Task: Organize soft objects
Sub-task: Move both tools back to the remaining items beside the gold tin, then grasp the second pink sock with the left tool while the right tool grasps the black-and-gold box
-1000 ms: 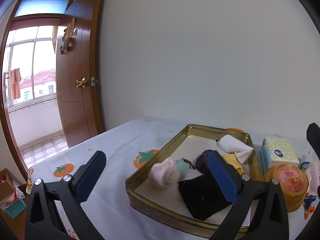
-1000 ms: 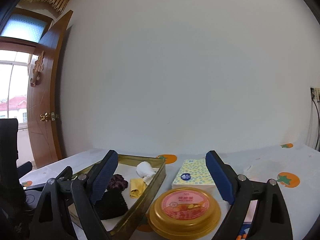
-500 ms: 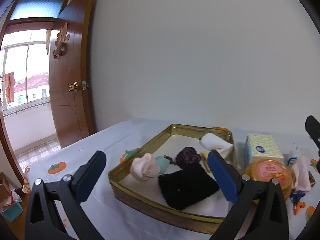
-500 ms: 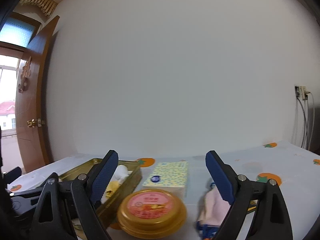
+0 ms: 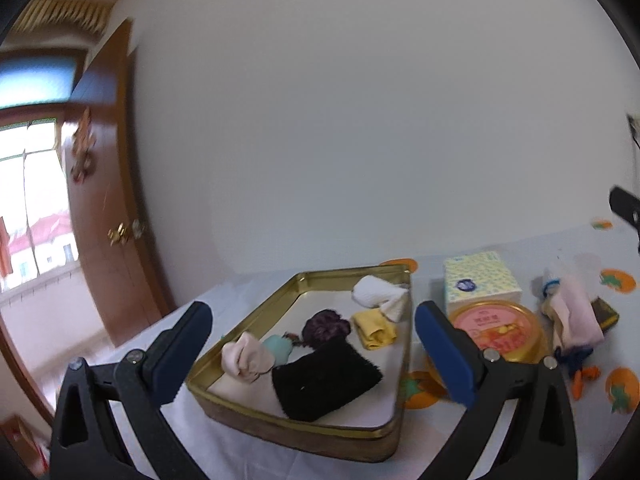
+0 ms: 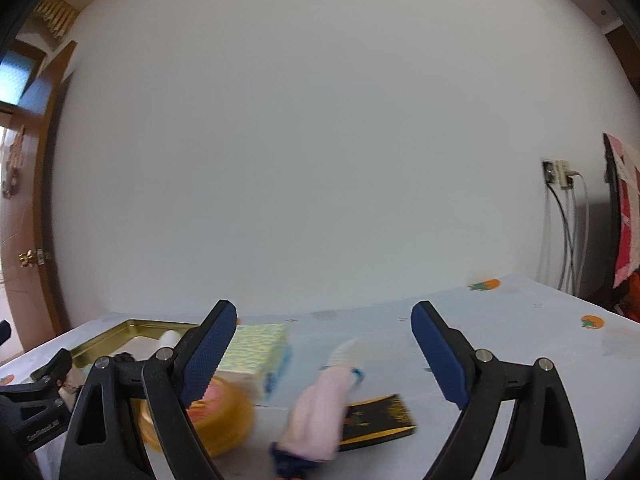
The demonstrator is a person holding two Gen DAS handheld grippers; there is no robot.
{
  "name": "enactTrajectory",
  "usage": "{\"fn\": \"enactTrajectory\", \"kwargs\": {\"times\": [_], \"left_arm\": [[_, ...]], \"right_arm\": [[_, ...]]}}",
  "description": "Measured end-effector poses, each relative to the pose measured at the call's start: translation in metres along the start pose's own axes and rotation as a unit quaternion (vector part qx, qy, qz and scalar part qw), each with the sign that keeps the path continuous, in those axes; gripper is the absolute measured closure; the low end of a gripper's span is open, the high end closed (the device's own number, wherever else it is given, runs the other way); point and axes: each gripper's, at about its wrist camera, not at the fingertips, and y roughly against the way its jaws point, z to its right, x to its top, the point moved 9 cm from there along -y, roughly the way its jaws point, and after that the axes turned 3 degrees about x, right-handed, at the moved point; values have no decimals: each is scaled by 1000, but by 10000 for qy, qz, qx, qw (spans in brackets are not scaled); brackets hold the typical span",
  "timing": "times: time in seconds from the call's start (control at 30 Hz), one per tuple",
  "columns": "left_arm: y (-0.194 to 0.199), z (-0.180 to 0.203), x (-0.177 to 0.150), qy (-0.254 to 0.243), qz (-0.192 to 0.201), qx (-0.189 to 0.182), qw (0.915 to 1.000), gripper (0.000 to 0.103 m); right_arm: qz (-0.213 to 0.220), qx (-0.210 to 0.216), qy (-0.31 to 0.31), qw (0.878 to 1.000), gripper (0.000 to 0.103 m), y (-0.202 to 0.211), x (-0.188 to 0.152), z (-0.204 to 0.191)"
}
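Observation:
A gold metal tray [image 5: 304, 428] holds several soft items: a black cloth [image 5: 324, 380], a pink roll [image 5: 246, 362], a purple scrunchie [image 5: 324, 326], a yellow cloth [image 5: 374, 330] and a white roll [image 5: 378, 298]. My left gripper [image 5: 312, 354] is open and empty, above the tray's near side. A pink soft doll [image 6: 320, 412] lies on the table to the right of the tray; it also shows in the left wrist view [image 5: 574, 316]. My right gripper [image 6: 324, 352] is open and empty, above the doll.
A tissue box [image 5: 478, 286] and a round orange-lidded tub [image 5: 496, 330] stand just right of the tray. A black-and-gold packet [image 6: 376, 420] lies beside the doll. The tablecloth has orange fruit prints. A wooden door is at left; cables hang on the right wall.
Both views have swung right. The right gripper has moved from over the tub to over the pink doll. Both grippers stay open.

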Motion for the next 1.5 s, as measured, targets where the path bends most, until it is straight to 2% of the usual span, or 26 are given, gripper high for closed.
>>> {"fn": "enactTrajectory", "kwargs": {"times": [0.1,0.23,0.4,0.57,0.67,0.8,0.87,0.93,0.97,1.1,1.2,1.27,1.3,1.37,1.5], "left_arm": [[6,12,5,-172,155,-49,9997,1],[12,24,11,5,224,-374,9991,1],[11,54,9,264,-113,-1069,9939,1],[16,85,12,243,-186,-1452,9889,1],[18,109,13,216,-302,-1797,9830,1],[28,156,19,47,-408,-2471,9681,1],[29,178,23,-121,-405,-2632,9638,3],[25,202,24,-301,-551,-2761,9591,10],[22,214,22,-361,-662,-2838,9559,20],[1,257,3,-545,-1466,-3082,9384,48],[-13,277,-13,-671,-2038,-3107,9260,62],[-19,279,-21,-588,-2318,-3153,9184,71],[-22,277,-23,-506,-2403,-3202,9149,81],[-25,272,-25,-260,-2535,-3305,9088,90],[-22,261,-21,123,-2463,-3579,9006,98]], "right_arm": [[-98,-147,-132,9998,12,-3,-1,26],[-199,-382,-316,9986,12,-3,-2,62],[-393,-598,-480,9963,12,-2,-5,97],[-713,-729,-632,9928,12,-9,-11,125],[-786,-781,-780,9908,12,-7,-12,140],[-766,-765,-953,9895,12,-5,-13,147],[-766,-755,-958,9896,12,-6,-13,147],[-773,-716,-990,9895,12,-7,-13,148],[-776,-705,-1018,9893,12,-8,-13,149],[-769,-698,-1143,9880,12,-7,-14,155],[-756,-693,-1132,9883,12,-7,-13,155],[-738,-671,-1101,9889,12,-6,-12,154],[-739,-654,-1093,9891,12,-6,-12,154],[-781,-647,-1077,9890,12,-8,-13,154],[-776,-662,-1121,9884,12,-7,-13,155]]}}
